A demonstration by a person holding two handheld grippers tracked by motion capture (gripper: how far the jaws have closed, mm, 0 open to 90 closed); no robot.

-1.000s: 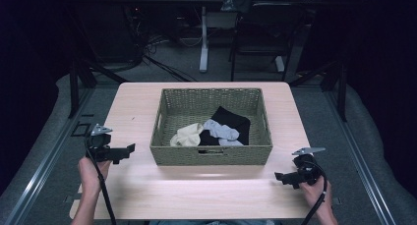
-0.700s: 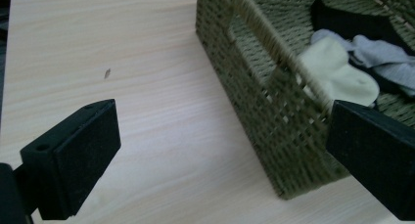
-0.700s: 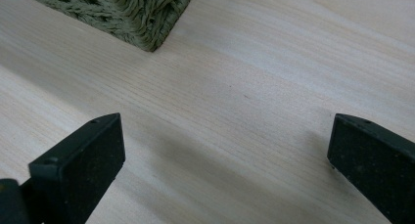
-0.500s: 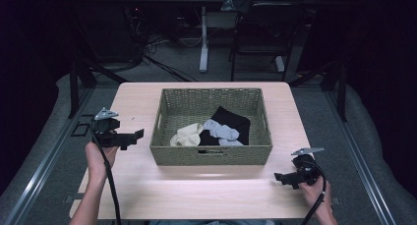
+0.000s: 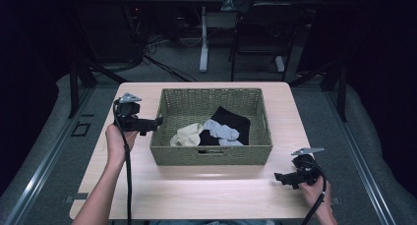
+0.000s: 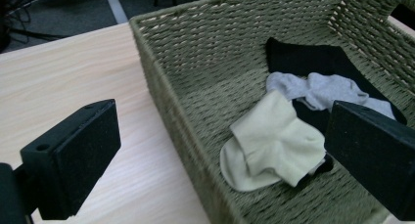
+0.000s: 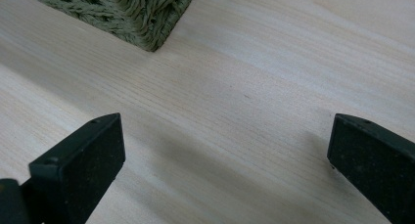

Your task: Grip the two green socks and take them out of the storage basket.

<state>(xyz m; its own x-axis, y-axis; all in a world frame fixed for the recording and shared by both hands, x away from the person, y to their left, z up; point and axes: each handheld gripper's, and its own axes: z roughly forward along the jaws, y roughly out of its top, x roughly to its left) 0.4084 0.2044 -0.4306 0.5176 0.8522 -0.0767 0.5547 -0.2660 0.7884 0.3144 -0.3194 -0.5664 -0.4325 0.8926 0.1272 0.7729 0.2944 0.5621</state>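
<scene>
A woven green basket (image 5: 211,156) stands mid-table and holds a cream sock (image 5: 186,135), a grey sock (image 5: 222,130) and a black garment (image 5: 232,119). My left gripper (image 5: 153,122) hovers open at the basket's left rim, pointing in. From its own camera, the cream sock (image 6: 271,143) lies between the wide-apart jaws, with the grey sock (image 6: 318,89) and black garment (image 6: 306,60) behind. My right gripper (image 5: 281,178) rests open near the table's front right, over bare wood, with the basket's corner (image 7: 147,18) ahead of it.
The light wooden table (image 5: 206,195) has free room in front of the basket and on both sides. Dark floor, cables and chair legs (image 5: 204,43) lie beyond the far edge.
My left gripper has risen and moved forward and right, from the table's left side up to the basket's left rim. The right gripper has stayed put.
</scene>
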